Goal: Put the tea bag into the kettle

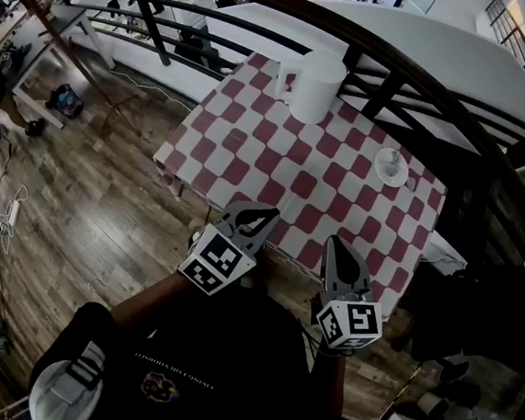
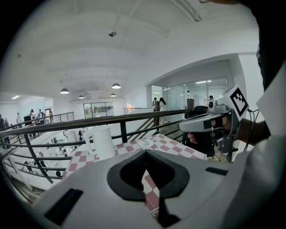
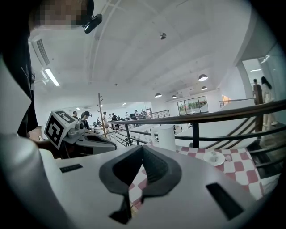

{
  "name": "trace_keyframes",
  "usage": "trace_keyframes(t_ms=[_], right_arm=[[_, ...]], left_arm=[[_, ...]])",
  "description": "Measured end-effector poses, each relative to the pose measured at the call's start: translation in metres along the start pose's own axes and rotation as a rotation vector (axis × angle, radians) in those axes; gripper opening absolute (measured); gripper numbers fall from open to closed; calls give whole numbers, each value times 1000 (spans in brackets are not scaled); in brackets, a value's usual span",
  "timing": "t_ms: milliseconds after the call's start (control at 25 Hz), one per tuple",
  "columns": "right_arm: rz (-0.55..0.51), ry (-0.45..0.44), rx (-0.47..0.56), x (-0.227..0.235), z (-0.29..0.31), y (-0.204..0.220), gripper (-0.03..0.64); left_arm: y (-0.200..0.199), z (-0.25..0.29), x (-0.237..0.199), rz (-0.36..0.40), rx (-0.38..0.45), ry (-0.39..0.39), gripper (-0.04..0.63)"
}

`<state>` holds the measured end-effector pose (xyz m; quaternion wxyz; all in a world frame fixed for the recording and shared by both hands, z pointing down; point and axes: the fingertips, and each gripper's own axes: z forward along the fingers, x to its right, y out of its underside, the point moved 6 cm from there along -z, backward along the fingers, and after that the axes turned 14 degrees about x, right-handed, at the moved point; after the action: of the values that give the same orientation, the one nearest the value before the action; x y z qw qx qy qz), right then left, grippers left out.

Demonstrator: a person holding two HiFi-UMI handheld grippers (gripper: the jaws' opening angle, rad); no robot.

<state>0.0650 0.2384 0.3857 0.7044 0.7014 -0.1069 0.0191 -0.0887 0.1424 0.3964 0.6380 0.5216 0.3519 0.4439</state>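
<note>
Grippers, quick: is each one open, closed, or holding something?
Left gripper: closed, holding nothing.
Right gripper: closed, holding nothing.

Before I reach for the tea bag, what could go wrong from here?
1. The right gripper and the left gripper are both shut. Unless one opens first, closed tips could push the saucer, which lies near the right edge of the table, instead of taking the small thing on it, probably the tea bag.
2. The kettle stands at the far edge beside the railing; a nudge there might tip it.
</note>
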Motion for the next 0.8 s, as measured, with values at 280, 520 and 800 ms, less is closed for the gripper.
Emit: trace_keyframes(t_ms=[280, 520, 800], right_arm=[[-31, -15, -8, 10, 23, -6, 12], [-48, -31, -5, 17, 44, -10, 12], [-60, -51, 13, 28, 68, -18, 12]], left_arm=[[-8, 8, -33, 21, 12, -54, -3], [-16, 19, -53, 40, 25, -76, -3], [-25, 34, -71, 69, 29, -93, -3]])
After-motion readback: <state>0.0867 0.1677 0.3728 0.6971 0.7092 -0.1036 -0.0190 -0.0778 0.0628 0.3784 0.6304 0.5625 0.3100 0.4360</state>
